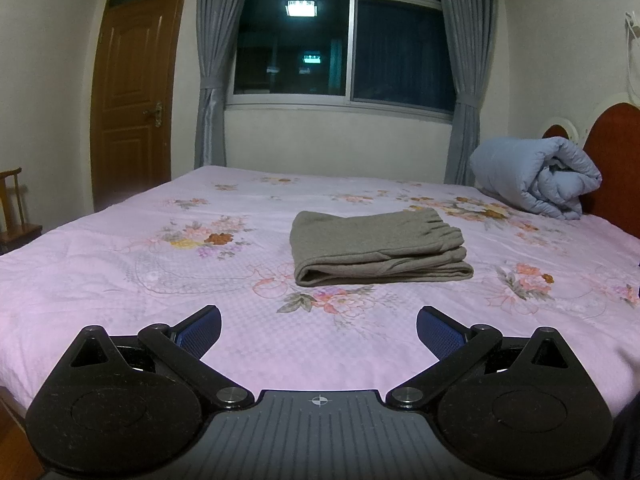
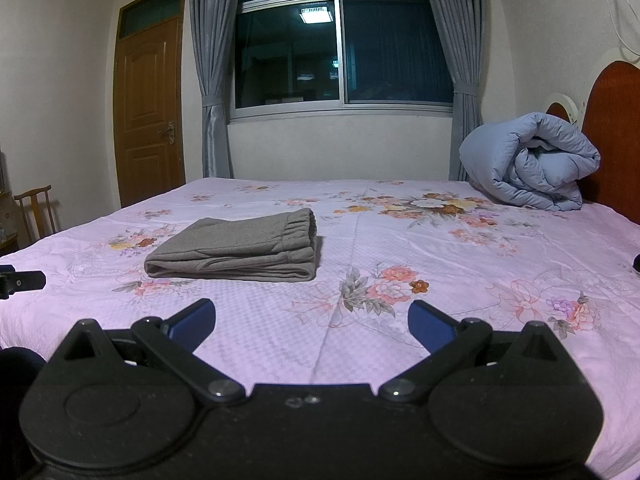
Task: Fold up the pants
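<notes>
One pair of grey pants (image 1: 380, 246) lies folded into a flat stack on the floral bed (image 1: 120, 264), with one rolled blue quilt (image 1: 536, 178) by the headboard. The left gripper (image 1: 319, 330) and the right gripper (image 2: 311, 322) each have jaws spread wide and hold nothing. The pants sit well ahead of the left jaws, and ahead and left of the right jaws.

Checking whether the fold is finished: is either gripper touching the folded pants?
Apart. In the left wrist view, bare sheet separates the open left gripper from the grey folded pants; the right wrist view shows the same gap ahead of the right gripper.
</notes>
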`<state>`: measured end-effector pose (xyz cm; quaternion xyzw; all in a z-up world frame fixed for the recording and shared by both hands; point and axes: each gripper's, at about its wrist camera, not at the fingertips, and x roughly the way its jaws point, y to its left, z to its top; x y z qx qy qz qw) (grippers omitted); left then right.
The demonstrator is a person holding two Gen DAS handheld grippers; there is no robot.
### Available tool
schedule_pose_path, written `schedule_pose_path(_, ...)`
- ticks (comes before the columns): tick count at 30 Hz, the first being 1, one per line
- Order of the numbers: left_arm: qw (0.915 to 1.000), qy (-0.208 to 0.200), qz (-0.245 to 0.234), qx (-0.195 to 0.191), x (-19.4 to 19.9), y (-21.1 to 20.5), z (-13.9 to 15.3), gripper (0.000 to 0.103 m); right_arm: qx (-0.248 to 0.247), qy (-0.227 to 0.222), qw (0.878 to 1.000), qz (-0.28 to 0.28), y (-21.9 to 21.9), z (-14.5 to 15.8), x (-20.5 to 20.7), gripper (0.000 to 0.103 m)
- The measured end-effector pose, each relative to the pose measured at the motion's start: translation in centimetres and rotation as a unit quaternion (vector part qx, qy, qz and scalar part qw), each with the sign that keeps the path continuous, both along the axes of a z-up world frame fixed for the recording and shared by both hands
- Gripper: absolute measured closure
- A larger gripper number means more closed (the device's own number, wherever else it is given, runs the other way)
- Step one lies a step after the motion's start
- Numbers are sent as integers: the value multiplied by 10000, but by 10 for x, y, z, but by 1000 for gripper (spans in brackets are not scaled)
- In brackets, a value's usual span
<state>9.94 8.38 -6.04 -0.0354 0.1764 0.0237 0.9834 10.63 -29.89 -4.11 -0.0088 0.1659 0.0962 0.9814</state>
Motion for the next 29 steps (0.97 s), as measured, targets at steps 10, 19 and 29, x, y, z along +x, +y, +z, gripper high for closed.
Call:
schedule_pose_path(10,9999,-126,-39,61,-5,-4,1,0,-2,-5,10000,14,0,0,0,6)
schedule_pose_path(19,9999,-92,59,44,-5,-3,1,0,-3,-2,10000,50,1,0,0,6)
schedule_pose_path(29,9998,-127,-123,122,-7,-11,2,0,4,-103,9996,278,10,3,-1,6)
